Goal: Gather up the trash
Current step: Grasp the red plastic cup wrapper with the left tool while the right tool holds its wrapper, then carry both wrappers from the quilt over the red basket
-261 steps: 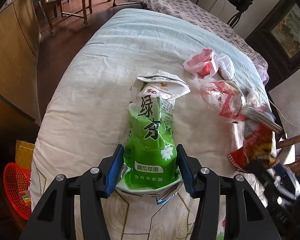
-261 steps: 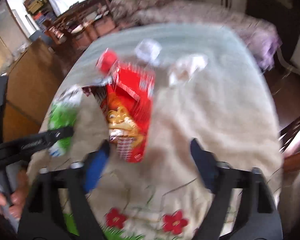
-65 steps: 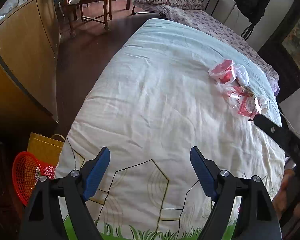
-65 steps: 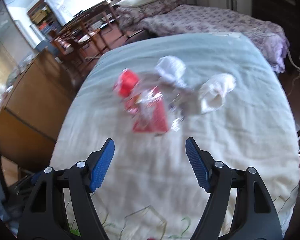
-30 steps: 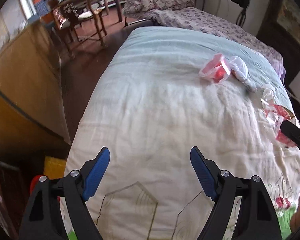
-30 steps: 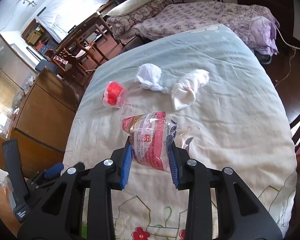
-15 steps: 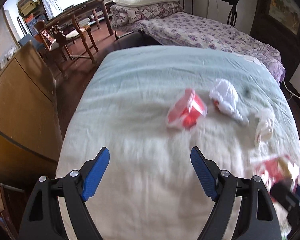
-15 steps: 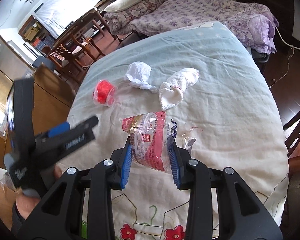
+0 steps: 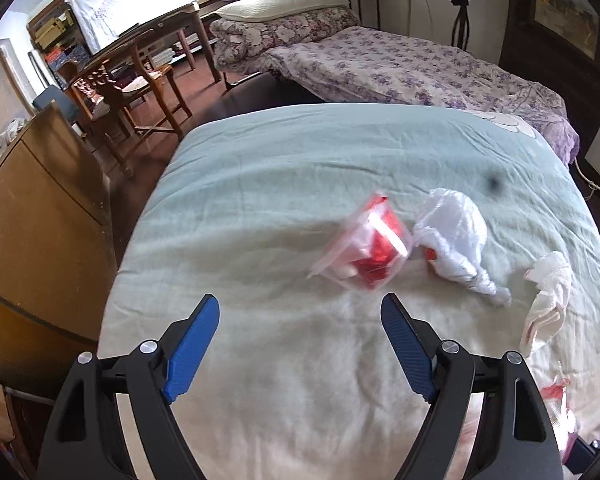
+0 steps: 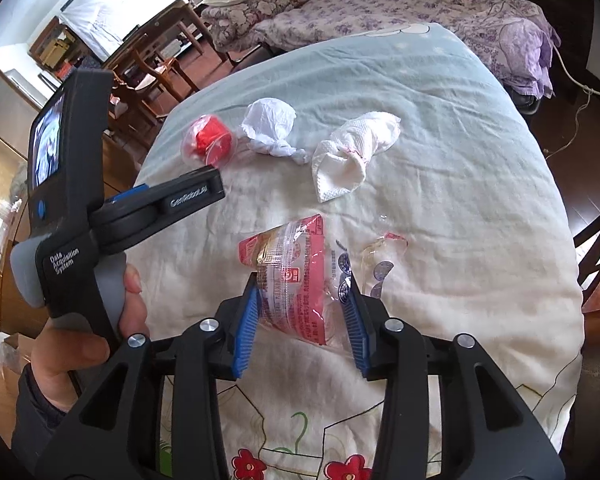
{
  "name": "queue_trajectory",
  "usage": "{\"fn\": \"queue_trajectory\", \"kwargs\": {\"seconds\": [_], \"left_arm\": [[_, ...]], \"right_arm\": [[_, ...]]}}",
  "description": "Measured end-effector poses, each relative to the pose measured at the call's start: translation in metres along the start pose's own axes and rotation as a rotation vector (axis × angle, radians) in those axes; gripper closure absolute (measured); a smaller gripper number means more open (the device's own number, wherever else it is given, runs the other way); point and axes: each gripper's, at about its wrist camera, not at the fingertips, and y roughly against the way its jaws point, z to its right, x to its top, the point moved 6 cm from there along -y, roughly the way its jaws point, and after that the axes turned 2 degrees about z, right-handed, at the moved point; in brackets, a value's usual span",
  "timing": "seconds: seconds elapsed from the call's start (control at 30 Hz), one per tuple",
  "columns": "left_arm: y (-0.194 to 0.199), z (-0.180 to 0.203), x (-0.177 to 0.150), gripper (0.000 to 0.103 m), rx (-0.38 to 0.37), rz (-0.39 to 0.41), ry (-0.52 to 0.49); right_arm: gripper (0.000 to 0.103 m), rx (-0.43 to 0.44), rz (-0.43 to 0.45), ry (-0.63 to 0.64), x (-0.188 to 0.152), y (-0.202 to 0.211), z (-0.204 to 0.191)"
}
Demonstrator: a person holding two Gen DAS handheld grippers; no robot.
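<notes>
A pale quilt (image 9: pixel 300 380) covers the bed. My left gripper (image 9: pixel 300 344) hangs over it, fingers spread wide around nothing, the red-filled clear cup (image 9: pixel 366 250) just ahead, a knotted white bag (image 9: pixel 456 240) beside it. Only my right camera shows the red snack wrapper (image 10: pixel 296 280) between my right gripper (image 10: pixel 302 324)'s opening fingers, both pads touching, and my hand (image 10: pixel 88 332).

We see a red and clear wrapper (image 10: pixel 296 280), a white tissue (image 10: pixel 352 156), and a cream blanket (image 10: pixel 460 240) with red flowers.
</notes>
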Motion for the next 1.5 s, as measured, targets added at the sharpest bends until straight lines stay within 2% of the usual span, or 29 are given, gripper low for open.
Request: {"fn": "queue_trajectory", "kwargs": {"seconds": [0.3,0.33,0.37,0.4,0.43,0.57,0.67,0.9,0.93,0.97,1.07,1.27,1.5], "left_arm": [[-0.009,0.019,0.016,0.021,-0.023,0.040,-0.053],[-0.009,0.021,0.017,0.024,-0.025,0.043,-0.057],[-0.010,0.022,0.017,0.030,-0.026,0.048,-0.065],[-0.012,0.024,0.017,0.049,-0.027,0.046,-0.077],[-0.014,0.025,0.016,0.063,-0.034,0.037,-0.087],[-0.011,0.021,0.011,0.064,-0.061,0.032,-0.083],[-0.003,0.010,0.005,0.064,-0.094,0.019,-0.046],[0.034,-0.016,-0.019,0.064,-0.139,0.011,0.016],[0.040,-0.019,-0.023,0.065,-0.147,0.011,0.025],[0.047,-0.022,-0.029,0.064,-0.152,0.012,0.033],[0.064,-0.034,-0.051,0.064,-0.150,0.018,0.058],[0.089,-0.076,-0.095,0.065,-0.122,0.009,0.137],[0.123,-0.122,-0.130,0.065,-0.154,0.022,0.236]], "right_arm": [[0.057,0.010,-0.010,-0.001,0.001,-0.003,0.001],[0.055,0.006,-0.009,-0.002,0.001,-0.003,0.002],[0.053,-0.001,-0.008,-0.007,0.002,-0.004,0.004],[0.052,-0.008,-0.008,-0.014,0.003,-0.004,0.005],[0.050,-0.009,-0.011,-0.023,0.003,-0.005,0.007],[0.048,-0.011,-0.017,-0.019,0.001,-0.007,0.006],[0.048,-0.016,-0.020,0.002,0.000,-0.011,0.002],[0.049,-0.059,0.002,0.086,0.002,-0.019,-0.008],[0.054,-0.060,0.007,0.091,0.002,-0.019,-0.008],[0.064,-0.056,0.010,0.101,0.001,-0.018,-0.009],[0.069,-0.048,0.021,0.103,0.000,-0.015,-0.010],[0.071,-0.045,0.047,0.099,-0.011,-0.002,-0.018],[0.071,0.001,0.052,0.094,-0.038,0.009,-0.037]]}}
